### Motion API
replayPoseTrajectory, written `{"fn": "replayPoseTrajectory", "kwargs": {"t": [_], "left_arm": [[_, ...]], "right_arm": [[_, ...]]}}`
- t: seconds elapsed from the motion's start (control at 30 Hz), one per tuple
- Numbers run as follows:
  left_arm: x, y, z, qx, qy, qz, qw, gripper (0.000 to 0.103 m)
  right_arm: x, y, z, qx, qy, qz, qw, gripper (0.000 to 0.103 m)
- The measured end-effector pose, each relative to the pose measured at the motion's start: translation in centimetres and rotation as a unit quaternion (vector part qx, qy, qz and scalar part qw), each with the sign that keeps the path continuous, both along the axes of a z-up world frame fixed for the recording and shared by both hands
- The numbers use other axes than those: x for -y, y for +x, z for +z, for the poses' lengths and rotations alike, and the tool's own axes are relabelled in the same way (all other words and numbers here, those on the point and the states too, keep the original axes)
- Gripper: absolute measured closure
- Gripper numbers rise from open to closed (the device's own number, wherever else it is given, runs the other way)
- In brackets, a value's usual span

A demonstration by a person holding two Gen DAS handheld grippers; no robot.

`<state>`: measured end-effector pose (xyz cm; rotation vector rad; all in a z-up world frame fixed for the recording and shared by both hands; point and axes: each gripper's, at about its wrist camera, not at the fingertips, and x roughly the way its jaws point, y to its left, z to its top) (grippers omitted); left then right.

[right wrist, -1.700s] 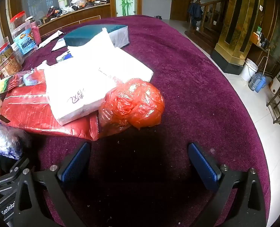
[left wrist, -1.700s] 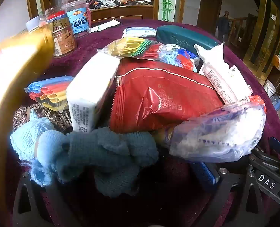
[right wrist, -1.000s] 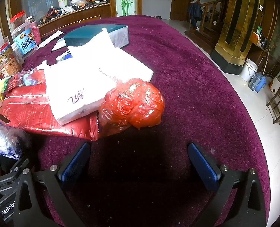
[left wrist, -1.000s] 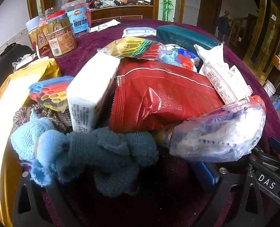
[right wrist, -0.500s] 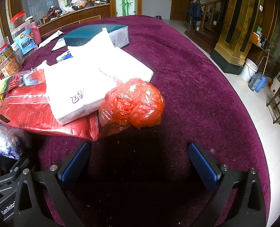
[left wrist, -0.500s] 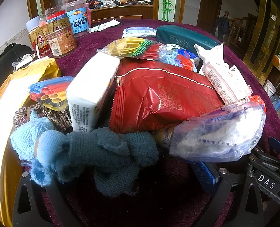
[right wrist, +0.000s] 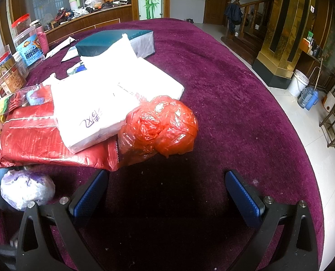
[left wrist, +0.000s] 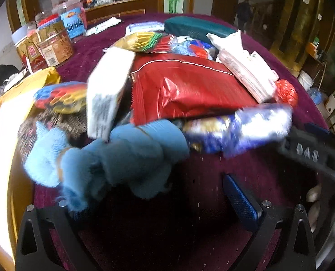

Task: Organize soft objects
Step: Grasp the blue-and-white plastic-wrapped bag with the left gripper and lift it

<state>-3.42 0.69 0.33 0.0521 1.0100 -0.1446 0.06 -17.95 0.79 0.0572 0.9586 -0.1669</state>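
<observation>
A knotted blue towel bundle (left wrist: 113,158) lies on the purple tablecloth (right wrist: 224,94) just ahead of my open left gripper (left wrist: 158,205); its lower fringe covers the left fingertip. Beyond the towel are a brown knitted cloth (left wrist: 54,122), a white tissue pack (left wrist: 108,90), a red foil bag (left wrist: 183,90) and a clear bag of white and blue stuff (left wrist: 239,131). My right gripper (right wrist: 166,196) stands open over bare cloth. In front of it sit a crumpled red plastic bag (right wrist: 163,124) and white tissue packs (right wrist: 95,106).
A yellow bag (left wrist: 9,103) lies along the table's left edge. Snack jars (left wrist: 54,47) stand at the back left and a teal box (right wrist: 113,40) at the back. The right gripper's body (left wrist: 310,155) is close beside the clear bag. Bare cloth stretches to the right.
The left wrist view has blurred and pulled back and up, so the towel bundle now sits farther from the fingers. The right gripper's view is unchanged.
</observation>
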Motion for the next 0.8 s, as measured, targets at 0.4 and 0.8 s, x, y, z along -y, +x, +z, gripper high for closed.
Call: {"fn": "replayPoseTrajectory", "kwargs": {"t": [0.4, 0.8], "left_arm": [[0.2, -0.2, 0.0, 0.004, 0.009, 0.021, 0.9997, 0.0], [-3.9, -3.0, 3.3, 0.047, -0.164, 0.011, 0.9853, 0.001]], "right_arm": [[-0.6, -1.3, 0.3, -0.032, -0.008, 0.024, 0.999, 0.0], [-0.1, -8.7, 6.8, 0.106, -0.057, 0.014, 0.993, 0.0]]}}
